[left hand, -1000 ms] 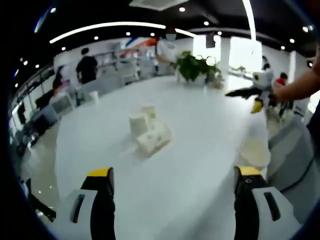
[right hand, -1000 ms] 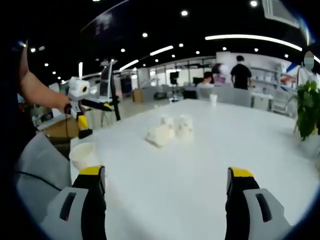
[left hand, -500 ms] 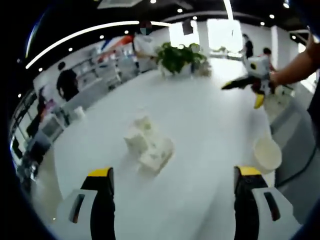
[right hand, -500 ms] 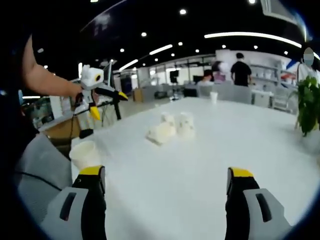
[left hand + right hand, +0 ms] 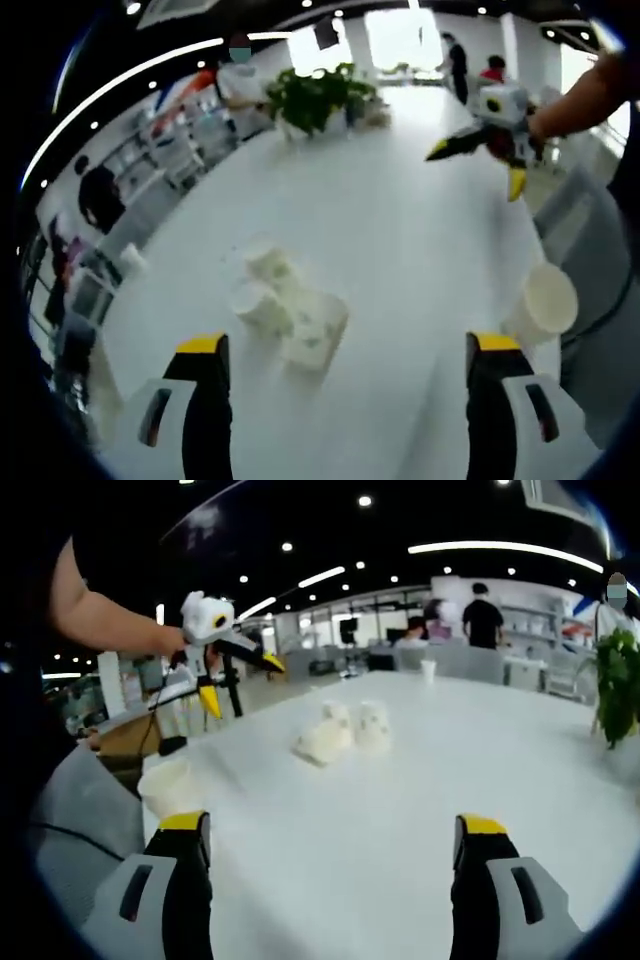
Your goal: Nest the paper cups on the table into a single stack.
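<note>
Three white paper cups cluster mid-table: two upright (image 5: 265, 265) (image 5: 252, 302) and one on its side (image 5: 315, 330). In the right gripper view the same cluster has the lying cup (image 5: 322, 743) and an upright cup (image 5: 373, 726). A single upright cup (image 5: 545, 300) (image 5: 168, 786) stands apart near the table edge. My left gripper (image 5: 347, 345) is open with nothing in it, short of the cluster. My right gripper (image 5: 333, 825) is open too, with bare table between its jaws. Each gripper shows in the other's view, held up in a hand above the table: the right gripper (image 5: 480, 150) and the left gripper (image 5: 235, 670).
The large white table (image 5: 400, 240) (image 5: 480, 750) reaches to a potted plant (image 5: 315, 100) (image 5: 618, 690) at its far side. One more small cup (image 5: 428, 672) stands at the far end. People stand among desks beyond. A grey chair (image 5: 85, 810) is by the near edge.
The left gripper has risen and swung over the table, its view now looking down closer on the cluster. The right gripper has stayed put. The cups have not moved.
</note>
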